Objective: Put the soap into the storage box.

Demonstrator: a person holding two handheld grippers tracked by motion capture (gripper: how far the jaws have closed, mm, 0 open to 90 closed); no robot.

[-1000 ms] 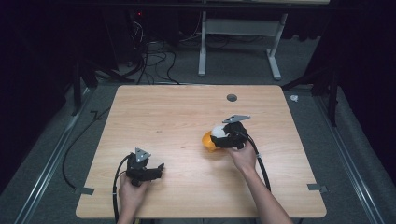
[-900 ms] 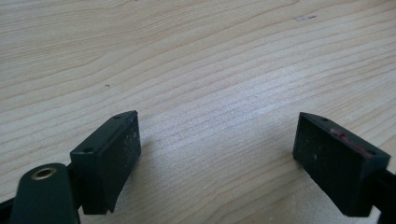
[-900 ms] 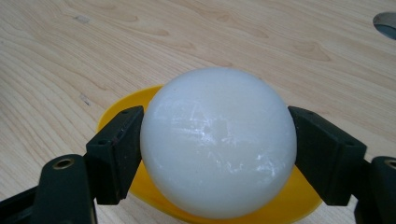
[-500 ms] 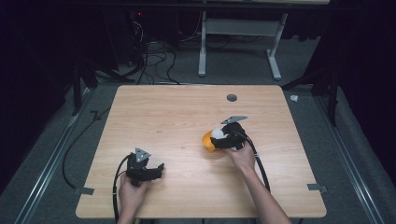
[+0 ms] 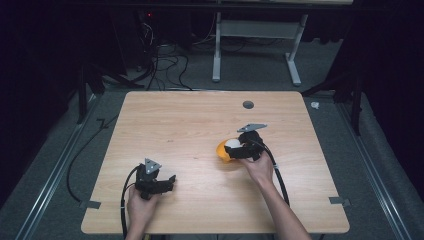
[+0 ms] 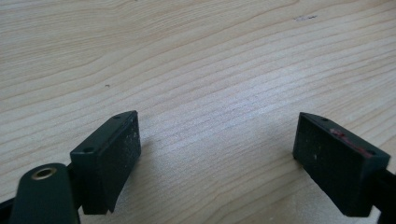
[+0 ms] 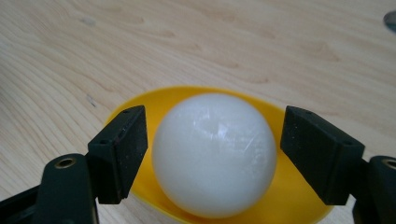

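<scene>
Table (image 5: 190,125) of pale wood takes up the middle of the high view, with the left gripper (image 5: 161,181) at its lower left, its fingers (image 6: 109,158) spread wide apart over bare wood. Right of centre, the right gripper (image 5: 239,150) reaches a yellow bowl (image 7: 140,105) with its fingers (image 7: 122,149) apart on either side of the white ball (image 7: 215,154). That ball sits in the bowl, small gaps separating it from each finger.
</scene>
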